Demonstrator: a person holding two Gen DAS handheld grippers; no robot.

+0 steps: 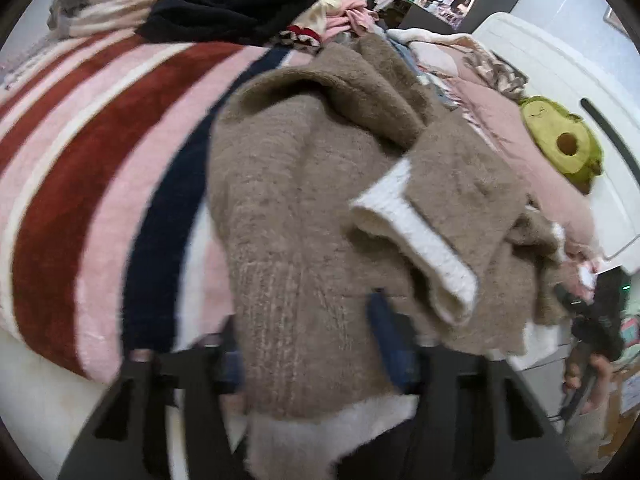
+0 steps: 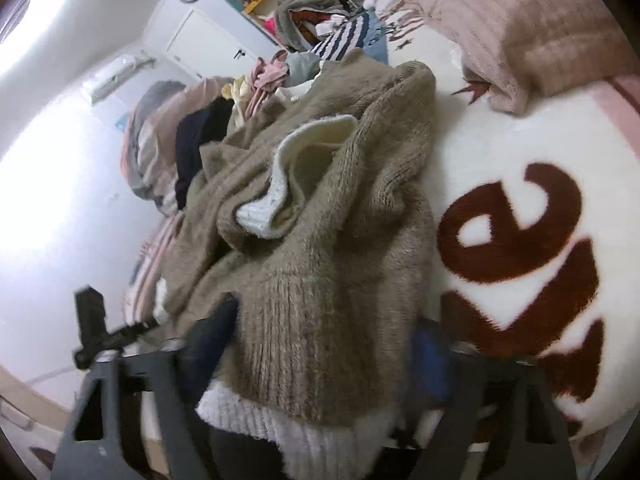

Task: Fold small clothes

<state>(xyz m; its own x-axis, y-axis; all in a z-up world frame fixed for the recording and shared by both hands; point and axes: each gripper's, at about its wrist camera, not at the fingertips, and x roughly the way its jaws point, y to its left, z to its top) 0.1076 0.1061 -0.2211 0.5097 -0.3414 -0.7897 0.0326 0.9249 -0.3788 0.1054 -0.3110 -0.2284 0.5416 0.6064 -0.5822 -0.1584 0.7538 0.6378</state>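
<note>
A fuzzy brown sweater (image 1: 304, 208) with white ribbed trim lies bunched on the striped blanket (image 1: 80, 152). A white cuff (image 1: 416, 248) is folded over on top. My left gripper (image 1: 308, 344) is open, its fingers on either side of the sweater's ribbed hem. In the right wrist view the same sweater (image 2: 320, 264) lies between the open fingers of my right gripper (image 2: 320, 344), white hem (image 2: 288, 432) nearest the camera. The right gripper also shows in the left wrist view (image 1: 592, 320) at the right edge.
A dark garment (image 1: 236, 0) and a pile of pink clothes (image 1: 344, 12) lie at the far side. A pink pillow (image 2: 520, 28) and a green avocado plush (image 1: 560, 140) sit near the sweater. A white blanket with red letters (image 2: 520, 240) covers the bed to the right.
</note>
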